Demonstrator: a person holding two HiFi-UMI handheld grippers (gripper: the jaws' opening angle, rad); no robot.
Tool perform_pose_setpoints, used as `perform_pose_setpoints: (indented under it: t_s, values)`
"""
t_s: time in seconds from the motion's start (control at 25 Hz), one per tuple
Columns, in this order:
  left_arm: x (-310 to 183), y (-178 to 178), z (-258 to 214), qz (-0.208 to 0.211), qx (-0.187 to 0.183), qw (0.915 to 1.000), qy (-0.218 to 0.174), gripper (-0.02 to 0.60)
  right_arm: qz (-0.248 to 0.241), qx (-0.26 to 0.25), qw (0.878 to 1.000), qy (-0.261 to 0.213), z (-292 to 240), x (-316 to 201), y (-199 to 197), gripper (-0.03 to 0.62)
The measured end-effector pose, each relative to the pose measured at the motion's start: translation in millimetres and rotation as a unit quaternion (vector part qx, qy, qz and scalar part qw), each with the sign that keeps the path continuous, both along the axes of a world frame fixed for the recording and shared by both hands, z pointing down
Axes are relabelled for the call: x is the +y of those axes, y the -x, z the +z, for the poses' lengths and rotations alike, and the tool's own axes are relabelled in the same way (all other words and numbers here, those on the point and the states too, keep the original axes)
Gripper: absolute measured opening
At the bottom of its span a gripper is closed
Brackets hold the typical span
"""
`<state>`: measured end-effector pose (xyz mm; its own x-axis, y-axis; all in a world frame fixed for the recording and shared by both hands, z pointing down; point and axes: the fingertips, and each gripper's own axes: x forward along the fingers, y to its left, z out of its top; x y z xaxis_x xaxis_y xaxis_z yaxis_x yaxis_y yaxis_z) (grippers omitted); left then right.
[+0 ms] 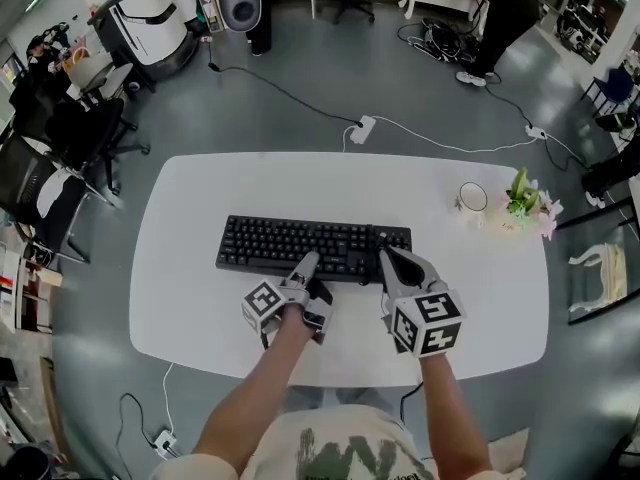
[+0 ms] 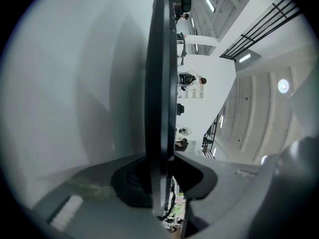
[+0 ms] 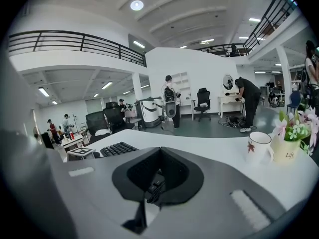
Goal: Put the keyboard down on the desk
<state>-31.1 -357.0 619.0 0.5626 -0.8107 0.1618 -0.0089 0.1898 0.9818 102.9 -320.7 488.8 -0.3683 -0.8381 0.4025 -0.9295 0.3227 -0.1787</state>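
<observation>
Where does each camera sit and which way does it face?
Head view: on the person's head, steeply down at the desk and keyboard; forearms, left gripper, right gripper show.
Left gripper view: rolled sideways, along jaws clamped on the keyboard's edge.
Right gripper view: low, level across the desk toward the mug; closed jaws show.
All three share the keyboard.

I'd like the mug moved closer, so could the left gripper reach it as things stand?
Probably not: the left gripper has its jaws shut on the keyboard, and the mug stands far right on the desk, beyond the right gripper.
</observation>
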Motion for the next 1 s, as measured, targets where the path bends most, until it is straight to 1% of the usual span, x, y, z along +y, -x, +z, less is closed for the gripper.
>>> perform_pose_setpoints:
  t_s: [0.12,0.24,0.32,0.4,0.52,0.72,0.88,1.0]
  values:
    - [1.6,0.3,3.7,0.004,-0.006,0.9999,0.013,0.115,-0.002,-0.001,1.000,0.004,1.8,0.8,2.3,0.000]
    - [1.2,-0.4,4.4,0.004,-0.008,0.9997,0.021,0.190,-0.003,-0.003,1.000,0.005,2.8,1.3,2.5,0.000]
    - [1.9,-0.7,6.2,0.009,-0.018,0.9994,0.030,0.222,-0.003,-0.004,1.000,0.006,3.6,2.0,3.1,0.000]
    - [2.3,-1.4,7.9,0.016,-0.029,0.9987,0.040,0.240,-0.003,-0.006,1.000,0.008,4.8,2.4,4.0,-0.001]
    - [1.6,-2.9,7.7,0.024,-0.030,0.9974,0.062,0.280,-0.003,-0.007,1.000,0.009,7.0,2.8,5.3,0.000]
    - [2.7,-3.6,9.8,0.036,-0.034,0.9929,0.109,0.314,-0.004,-0.008,1.000,0.011,9.4,4.9,5.4,0.000]
    - [5.8,-3.3,9.3,0.046,-0.037,0.9876,0.146,0.349,-0.004,-0.010,1.000,0.012,9.5,6.3,5.4,0.000]
    - [8.3,-5.9,9.3,0.057,-0.044,0.9841,0.162,0.380,-0.004,-0.012,1.000,0.012,11.2,6.7,4.0,0.000]
